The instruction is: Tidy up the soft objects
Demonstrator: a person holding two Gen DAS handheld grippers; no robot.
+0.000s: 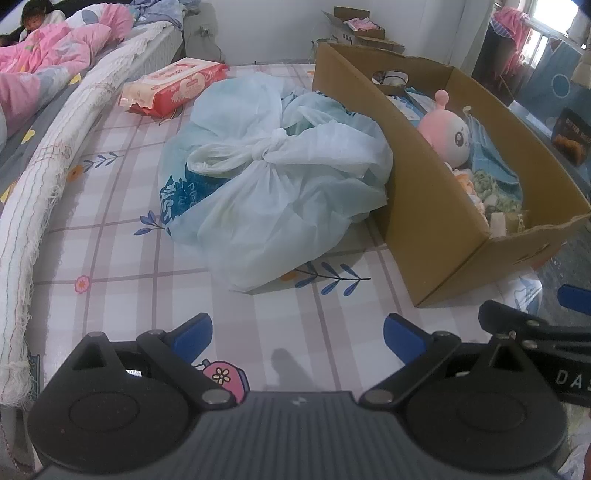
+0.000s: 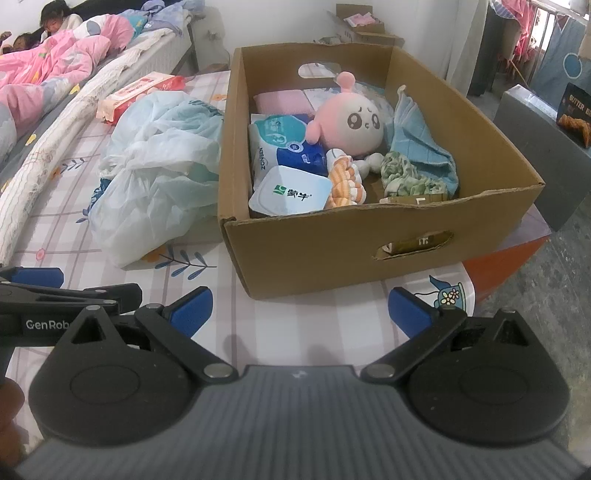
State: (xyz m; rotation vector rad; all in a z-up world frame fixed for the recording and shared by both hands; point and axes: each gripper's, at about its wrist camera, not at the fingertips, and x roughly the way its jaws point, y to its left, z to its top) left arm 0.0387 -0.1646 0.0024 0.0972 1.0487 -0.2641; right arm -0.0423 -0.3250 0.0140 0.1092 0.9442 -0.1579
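Observation:
A cardboard box (image 2: 332, 236) stands on the patterned bed sheet (image 2: 314, 314). In it lie a pink plush toy (image 2: 354, 125), a blue cloth (image 2: 417, 136), a green patterned cloth (image 2: 402, 177), an orange striped soft item (image 2: 345, 181) and tissue packs (image 2: 288, 147). The box also shows in the left wrist view (image 1: 436, 229), with the plush (image 1: 452, 136) inside. A knotted white plastic bag (image 1: 273, 177) lies left of the box; it shows in the right wrist view too (image 2: 155, 173). My left gripper (image 1: 297, 339) is open and empty, short of the bag. My right gripper (image 2: 299, 314) is open and empty, short of the box's front wall.
A red-and-pink wipes pack (image 1: 173, 86) lies beyond the bag. A white rolled bolster (image 1: 55, 177) runs along the left. People lie under a pink quilt (image 2: 48, 66) at far left. More cartons (image 2: 365, 26) stand at the back. A grey floor (image 2: 546, 295) drops off right of the bed.

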